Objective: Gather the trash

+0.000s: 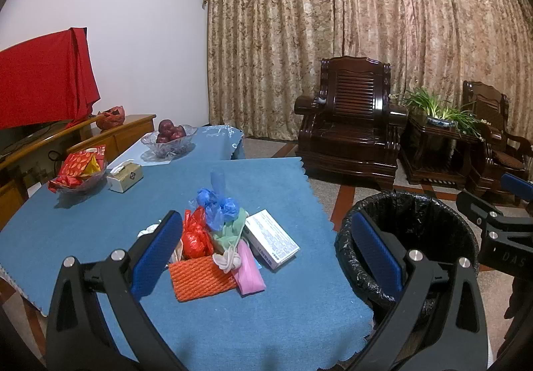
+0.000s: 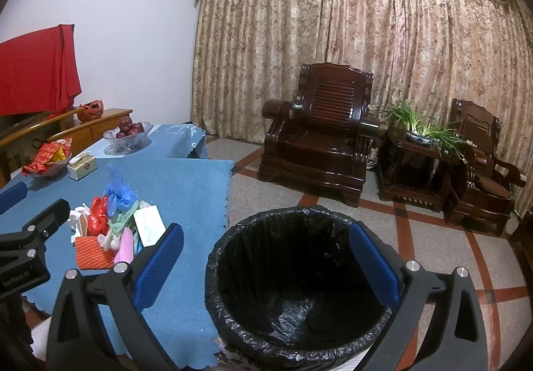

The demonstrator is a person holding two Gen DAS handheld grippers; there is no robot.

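Left gripper [image 1: 266,257]: nearest item, hovering over the desk's near edge; blue-padded fingers [image 1: 156,251] spread wide, nothing between them but air above the trash pile.

Right gripper [image 2: 266,264]: beside it, above the bin; fingers [image 2: 160,267] likewise fully spread, holding nothing.

Bin [image 2: 233,314]: round, lined with a black bag, standing on the tiled floor just off the desk's right edge; interior dark, contents not discernible.

Desk [image 1: 83,227]: covered with a blue scallop-edged cloth.

Trash pile [image 1: 216,244]: clustered in the near-middle of the desk, closer to its right edge. Components, touching or overlapping:
- orange foam net [image 1: 200,277], nearest the front edge;
- pink wrapper [image 1: 248,271], against the net's right side;
- white box [image 1: 271,239], lying flat at the right of the pile;
- red plastic bag [image 1: 195,237], crumpled, behind the net;
- green bag [image 1: 228,232], middle;
- blue plastic bag [image 1: 216,204], at the far side.

Tissue box [image 1: 126,176]: toward the desk's far left.

Glass dish of red packets [image 1: 78,171]: far-left corner, beside the tissue box.

Glass bowl of dark red fruit [image 1: 170,138]: on the farther cloth-covered section.

Dark wooden armchair [image 1: 349,124]: against the patterned curtain [image 1: 333,21].
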